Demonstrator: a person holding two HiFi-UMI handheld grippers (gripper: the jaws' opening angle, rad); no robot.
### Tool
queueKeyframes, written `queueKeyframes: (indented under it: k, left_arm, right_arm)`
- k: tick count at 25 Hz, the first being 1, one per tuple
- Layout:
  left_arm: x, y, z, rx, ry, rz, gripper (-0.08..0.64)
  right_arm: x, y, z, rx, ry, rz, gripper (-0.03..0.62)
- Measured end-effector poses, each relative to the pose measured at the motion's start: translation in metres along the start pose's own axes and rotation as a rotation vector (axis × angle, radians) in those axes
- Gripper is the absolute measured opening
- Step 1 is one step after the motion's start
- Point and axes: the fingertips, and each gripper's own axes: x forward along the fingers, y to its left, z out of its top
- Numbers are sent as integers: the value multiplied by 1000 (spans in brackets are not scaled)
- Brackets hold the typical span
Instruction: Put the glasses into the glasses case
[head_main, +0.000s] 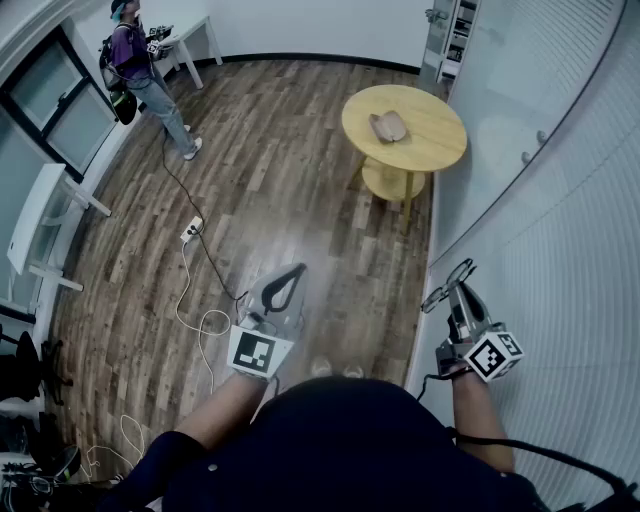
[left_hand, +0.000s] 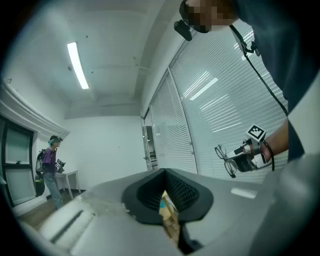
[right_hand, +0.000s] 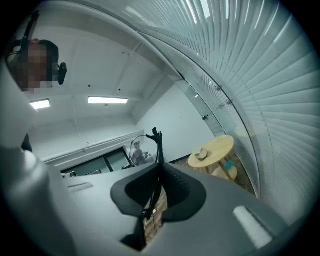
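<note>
while the right gripper (right_hand: 158, 186) pinches the glasses (right_hand: 138, 151) between nearly closed jaws, their lenses jut ahead, frame crosswise to them; left gripper (left_hand: 164, 196) narrow, holding nothing

A dark wood-plank floor (head_main: 290, 150) runs to white walls (head_main: 320, 25). Near the far right stands a round light-wood tabletop (head_main: 435, 140) with a lower shelf (head_main: 385, 180), beside a curved glazed wall with white blinds (head_main: 570, 210). Dark-framed windows (head_main: 50, 105) line the left side, with a white desk (head_main: 195, 35) in the far left corner where a person (head_main: 140, 70) stands. A power strip (head_main: 192, 230) and a white cable (head_main: 205, 325) lie on the floor. Strip lights (left_hand: 77, 65) glow on the ceiling.
</note>
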Motion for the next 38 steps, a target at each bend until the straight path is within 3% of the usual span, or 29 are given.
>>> queueKeyframes:
  k: [10, 15, 19, 29, 38]
  left_arm:
    - [20, -23, -10, -13, 24, -14, 5]
    - [34, -31, -7, -3, 9, 3, 5]
    - [40, -31, -22, -12, 45, 5, 5]
    - [122, 27, -36, 13, 41, 7, 5]
    - [205, 79, -34, 20, 24, -73, 5]
  right_arm:
    - [-2, -11, 3, -21, 23, 23, 34]
    - [0, -15, 12, -92, 21, 62, 34]
    - [5, -24, 10, -86, 34, 67, 34]
    - [70, -82, 20, -65, 72, -2, 34]
    - [139, -97, 45, -45, 48, -44, 34]
